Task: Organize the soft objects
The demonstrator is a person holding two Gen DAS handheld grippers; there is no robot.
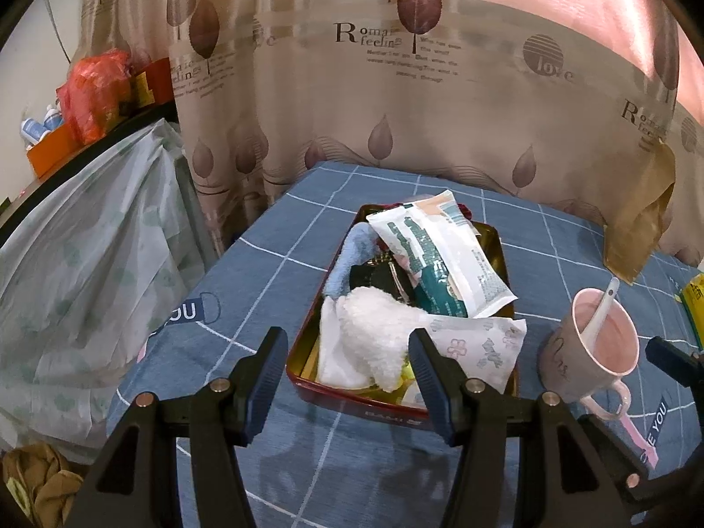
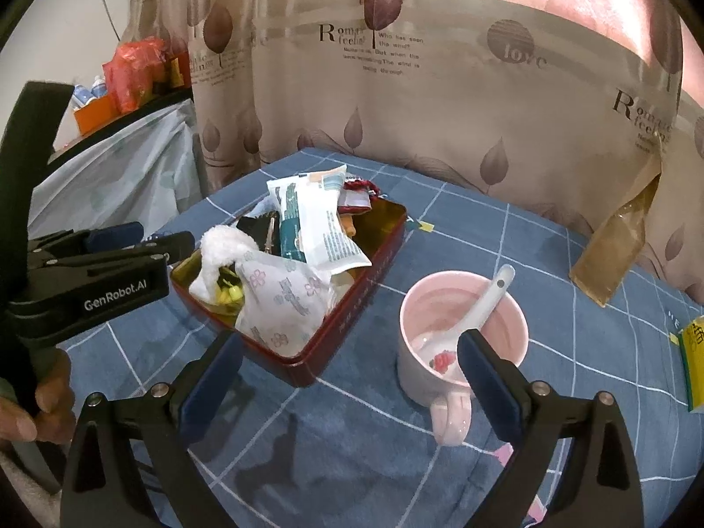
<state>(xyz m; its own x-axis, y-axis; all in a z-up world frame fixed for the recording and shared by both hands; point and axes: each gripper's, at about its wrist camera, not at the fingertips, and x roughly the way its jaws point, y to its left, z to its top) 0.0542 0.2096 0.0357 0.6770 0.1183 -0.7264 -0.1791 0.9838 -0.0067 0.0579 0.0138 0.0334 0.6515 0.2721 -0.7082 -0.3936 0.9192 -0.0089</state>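
blue checked cloth (image 1: pixel 273 264), tin (image 1: pixel 352 396) holding soft items, both grippers wide

black tongs (image 2: pixel 347 378) with navy pads (image 2: pixel 211 389), silver screws, white "genrobot.ai" lettering.

My tin (image 1: pixel 352 400) looks like glossy red metal. The white towel (image 1: pixel 378 330) is fluffy cloth; the mug (image 2: pixel 462 334) is smooth glazed ceramic.

A blue grid-lined cloth (image 2: pixel 572 317) covers the surface — on it a red tin tray (image 2: pixel 352 308) sits near centre, a pink mug (image 2: pixel 422 374) at its 4 o'clock, and a yellow box (image 2: pixel 693 352) at far 3 o'clock.
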